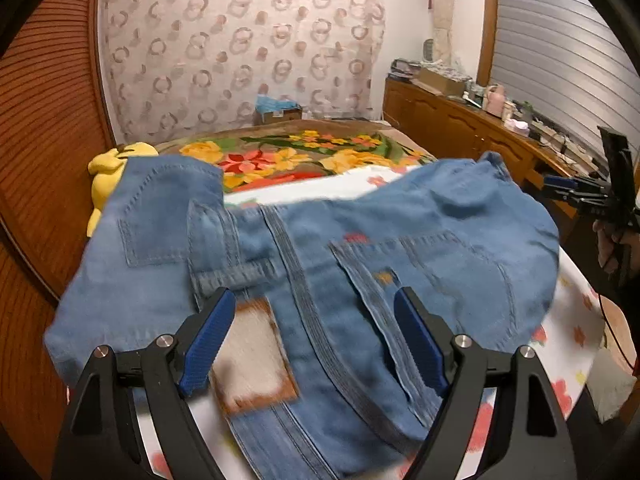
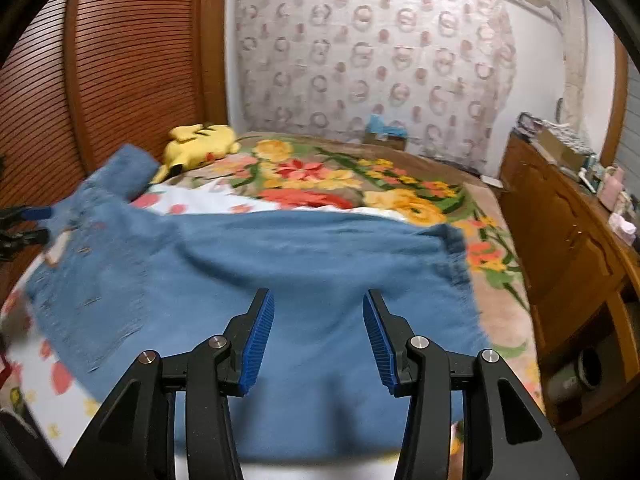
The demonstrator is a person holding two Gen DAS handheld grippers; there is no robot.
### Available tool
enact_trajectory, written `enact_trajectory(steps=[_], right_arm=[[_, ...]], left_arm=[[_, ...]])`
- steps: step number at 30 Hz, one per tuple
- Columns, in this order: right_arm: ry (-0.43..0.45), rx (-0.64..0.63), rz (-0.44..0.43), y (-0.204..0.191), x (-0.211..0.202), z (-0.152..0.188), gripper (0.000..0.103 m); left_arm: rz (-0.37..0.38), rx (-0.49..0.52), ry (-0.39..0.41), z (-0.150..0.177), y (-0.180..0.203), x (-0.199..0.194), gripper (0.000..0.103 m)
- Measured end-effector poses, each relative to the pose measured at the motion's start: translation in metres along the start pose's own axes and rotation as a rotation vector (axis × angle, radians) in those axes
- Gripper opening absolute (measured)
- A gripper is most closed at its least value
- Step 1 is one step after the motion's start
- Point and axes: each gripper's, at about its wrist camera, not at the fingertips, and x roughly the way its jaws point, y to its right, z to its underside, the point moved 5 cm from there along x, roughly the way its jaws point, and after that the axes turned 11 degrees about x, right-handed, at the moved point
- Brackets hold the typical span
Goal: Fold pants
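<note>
Louvred wooden door (image 1: 44, 152): reddish-brown, slatted, at the far left of both views, beside the bed.
Yellow plush toy (image 2: 200, 144): lies on the bed near that door, just behind the left end of the pants.
Left hand-held gripper (image 1: 316, 336): black frame with blue ribbed pads, jaws spread wide, nothing clamped between them; it hovers over the waist end of the pants, pointing downward. Its tip also shows at the left edge of the right wrist view (image 2: 28, 220).
Blue denim pants (image 1: 300, 264): spread across the near part of the bed, over the white sheet; in the left view the back pockets, centre seam and a pale leather waistband patch (image 1: 254, 354) face up. The cloth is blurred.
Bed (image 2: 500, 312): covered by a white sheet with red flowers (image 1: 568, 340) near the viewer and a brown blanket with yellow and red blooms (image 2: 320, 176) farther back.
Right hand-held gripper (image 2: 318, 340): same black and blue build, jaws partly apart, empty; below it lies a smooth stretch of the pants. In the left view it appears at the right edge (image 1: 560, 186), held by a hand (image 1: 612, 248), off the denim.
Patterned curtain (image 1: 240, 48): pale, ringed, on the back wall.
Wooden sideboard (image 2: 560, 232): along the right wall, its top cluttered.
</note>
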Motion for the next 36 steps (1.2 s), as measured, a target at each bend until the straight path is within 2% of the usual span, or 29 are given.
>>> enact_trajectory(steps=[9,18,25,36], right_arm=[[-0.022,0.005,-0.067,-0.007,-0.035,0.042,0.048],[-0.057,0.037,-0.105,-0.008,-0.036,0.067,0.048],[-0.101,0.036,-0.093,-0.010,-0.016,0.070,0.048],[-0.130,0.041,-0.077,-0.009,0.007,0.077,0.048]], left_arm=[[-0.014,-0.004,-0.005,0.035,0.016,-0.024,0.082],[-0.034,-0.035,-0.017,0.057,0.022,-0.031,0.082],[-0.073,-0.035,-0.060,0.069,0.017,-0.019,0.082],[-0.134,-0.087,-0.040,0.074,0.013,-0.028,0.082]])
